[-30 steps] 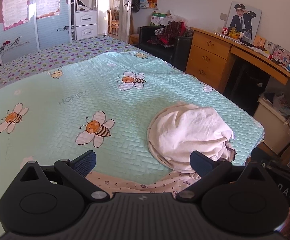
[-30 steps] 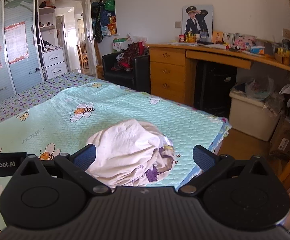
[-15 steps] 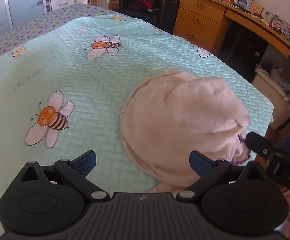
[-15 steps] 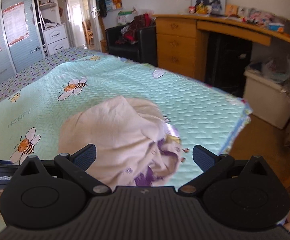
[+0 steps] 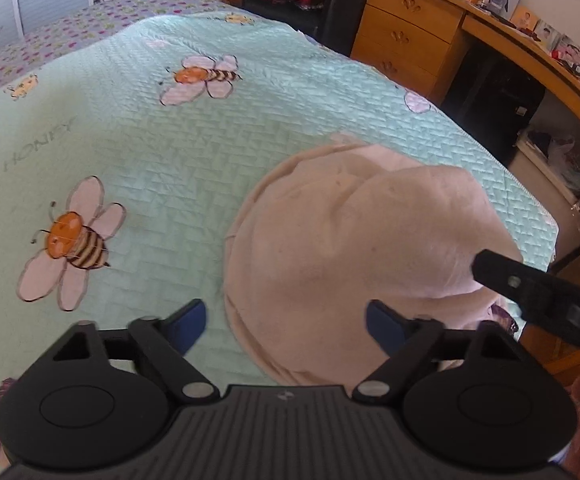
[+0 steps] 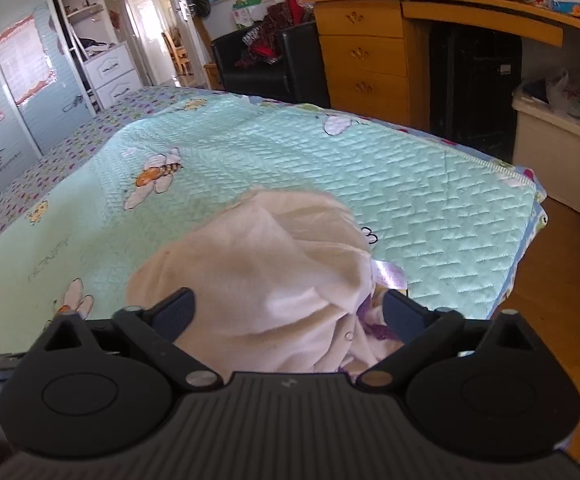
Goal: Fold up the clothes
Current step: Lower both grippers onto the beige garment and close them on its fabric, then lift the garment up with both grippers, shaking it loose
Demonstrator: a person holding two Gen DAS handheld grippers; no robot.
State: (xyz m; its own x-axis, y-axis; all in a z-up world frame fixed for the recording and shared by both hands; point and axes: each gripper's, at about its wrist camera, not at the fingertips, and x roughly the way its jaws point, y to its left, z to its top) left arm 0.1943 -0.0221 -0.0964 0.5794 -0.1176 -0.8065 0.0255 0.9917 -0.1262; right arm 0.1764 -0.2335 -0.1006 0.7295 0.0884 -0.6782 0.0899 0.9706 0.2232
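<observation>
Left gripper [image 5: 285,320]: matte black ribbed housing, two round black hubs, silver pivot screws, angled black link arms, blue-padded fingers [image 5: 187,322].
Right gripper [image 6: 287,314]: same build, with blue-padded fingers [image 6: 173,314]; small pale logo at centre of the ribbed top, lower middle of frame.

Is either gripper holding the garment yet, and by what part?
Nothing is held. Both the left gripper and right gripper straddle the crumpled cream garment with jaws closing, pads not yet pressing on cloth.
</observation>
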